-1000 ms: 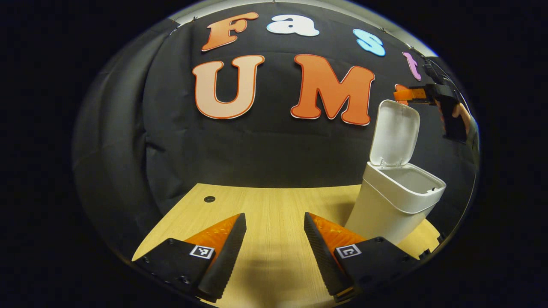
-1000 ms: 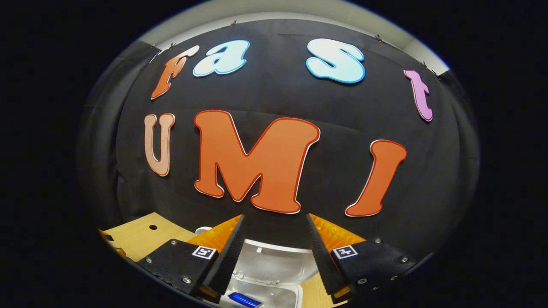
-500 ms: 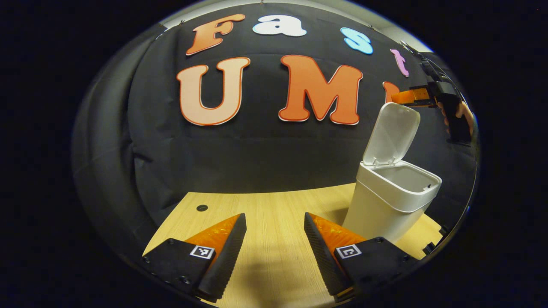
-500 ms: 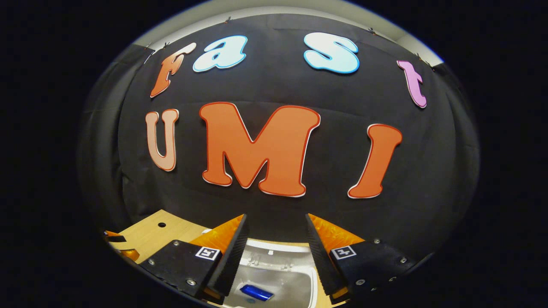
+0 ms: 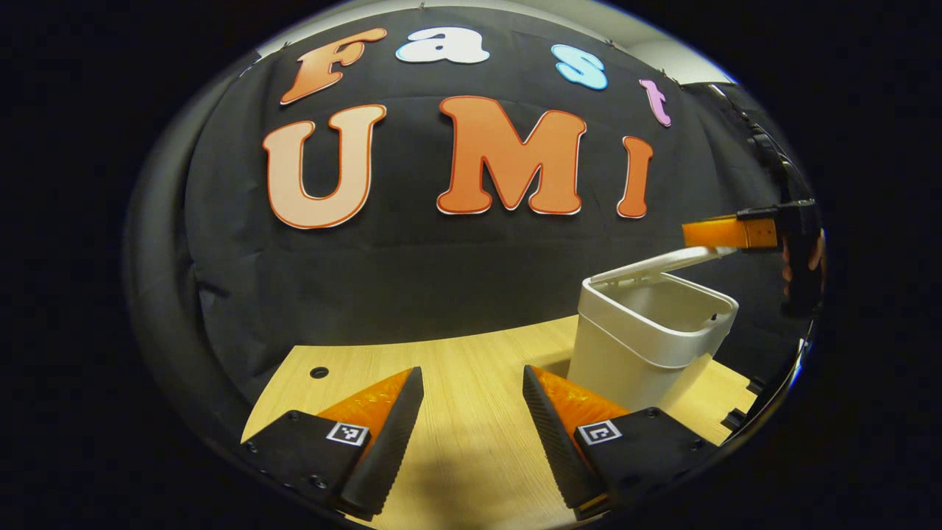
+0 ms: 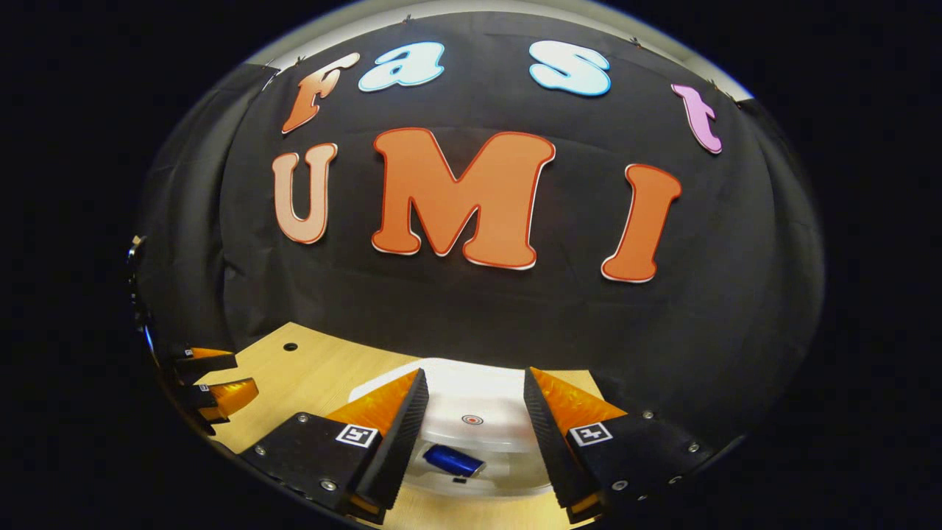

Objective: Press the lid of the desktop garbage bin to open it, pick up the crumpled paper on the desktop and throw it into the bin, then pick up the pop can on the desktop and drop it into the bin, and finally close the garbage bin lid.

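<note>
One bin (image 5: 647,335), one lid (image 6: 471,412), one pop can (image 6: 452,461), two hand-held grippers.

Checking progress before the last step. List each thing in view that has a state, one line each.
lid: nearly down, still ajar, right gripper above it
garbage bin: upright on the desk, not yet shut
pop can: lying inside the bin
left gripper: open, empty, over the desk
right gripper: open, holding nothing

Both tools are showing the same build. The left gripper (image 5: 471,434) is carrying black wedge-shaped mounts, each wearing a small square black-and-white marker and dotted with screws, below ridged, saw-toothed fingers (image 5: 394,434). The right gripper (image 6: 471,434) is wearing matching markers and silver screws, with equally ridged fingers (image 6: 401,442).
</note>
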Action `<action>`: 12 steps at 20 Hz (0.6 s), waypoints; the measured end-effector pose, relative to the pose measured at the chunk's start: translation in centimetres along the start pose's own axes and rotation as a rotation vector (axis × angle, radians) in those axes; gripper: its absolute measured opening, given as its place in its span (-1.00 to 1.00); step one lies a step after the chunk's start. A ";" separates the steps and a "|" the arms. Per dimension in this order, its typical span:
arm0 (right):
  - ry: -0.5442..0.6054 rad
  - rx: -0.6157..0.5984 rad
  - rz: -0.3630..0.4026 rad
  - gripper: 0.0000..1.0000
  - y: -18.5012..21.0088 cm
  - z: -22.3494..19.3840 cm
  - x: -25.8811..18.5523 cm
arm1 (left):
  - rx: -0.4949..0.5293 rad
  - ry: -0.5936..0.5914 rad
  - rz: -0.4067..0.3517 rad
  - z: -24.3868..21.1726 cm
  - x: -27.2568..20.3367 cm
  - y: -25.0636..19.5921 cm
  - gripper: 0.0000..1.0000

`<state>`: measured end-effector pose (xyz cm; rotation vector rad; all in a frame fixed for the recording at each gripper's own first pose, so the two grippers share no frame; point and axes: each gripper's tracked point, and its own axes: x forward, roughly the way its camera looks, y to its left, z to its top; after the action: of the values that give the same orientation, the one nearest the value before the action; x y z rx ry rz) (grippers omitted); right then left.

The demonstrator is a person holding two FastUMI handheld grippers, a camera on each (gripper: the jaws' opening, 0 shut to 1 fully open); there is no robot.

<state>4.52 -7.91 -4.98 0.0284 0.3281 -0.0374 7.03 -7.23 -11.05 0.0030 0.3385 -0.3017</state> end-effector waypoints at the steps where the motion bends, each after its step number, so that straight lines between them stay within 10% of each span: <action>1: 0.022 0.014 -0.002 0.58 0.2 -1.2 -0.1 | 0.002 0.002 -0.005 0.1 0.0 -0.2 0.72; 12: 0.093 0.128 -0.046 0.42 0.6 -6.9 -0.5 | 0.007 0.011 -0.005 -0.2 -0.4 -0.8 0.72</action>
<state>1.85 -7.01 -11.36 0.1500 0.4192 -0.1029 6.33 -7.81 -11.10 0.0112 0.3486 -0.3083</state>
